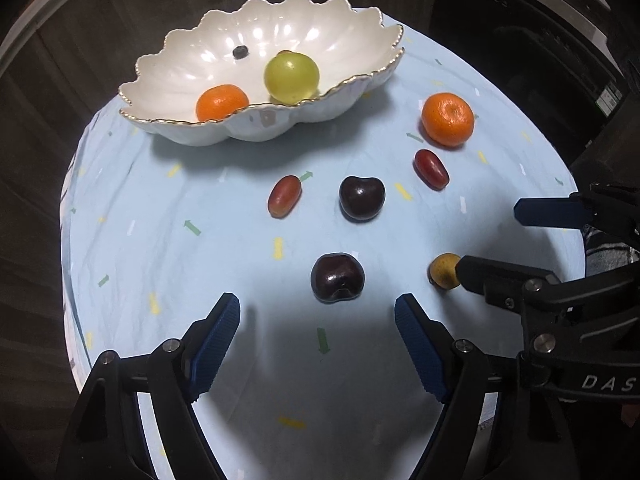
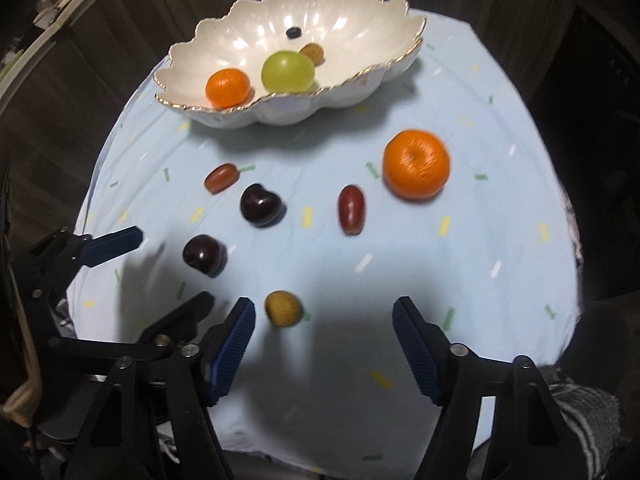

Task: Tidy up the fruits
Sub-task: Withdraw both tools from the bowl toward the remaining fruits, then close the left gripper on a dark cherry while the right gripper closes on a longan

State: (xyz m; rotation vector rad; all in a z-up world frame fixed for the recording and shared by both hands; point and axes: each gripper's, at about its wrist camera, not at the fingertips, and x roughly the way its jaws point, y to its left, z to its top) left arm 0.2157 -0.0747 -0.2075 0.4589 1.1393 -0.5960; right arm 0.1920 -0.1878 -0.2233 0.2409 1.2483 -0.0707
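Observation:
A white scalloped bowl (image 1: 192, 128) (image 2: 280, 114) at the back holds a mandarin (image 1: 221, 102), a green grape (image 1: 291, 75), a blueberry (image 1: 240, 52) and a small brown fruit (image 2: 312, 53). On the cloth lie a mandarin (image 1: 448, 119) (image 2: 416, 164), two red grapes (image 1: 283, 195) (image 1: 431, 169), two dark cherries (image 1: 362, 198) (image 1: 337, 277) and a small yellow fruit (image 1: 444, 271) (image 2: 283, 308). My left gripper (image 1: 318, 344) is open and empty just behind the near cherry. My right gripper (image 2: 324, 344) is open and empty, the yellow fruit just ahead of its left finger.
The light blue patterned cloth (image 1: 240, 264) covers a small round table with dark floor and wood panels around it. Each gripper shows in the other's view: the right one (image 1: 516, 240) at the right edge, the left one (image 2: 160, 268) at the left edge.

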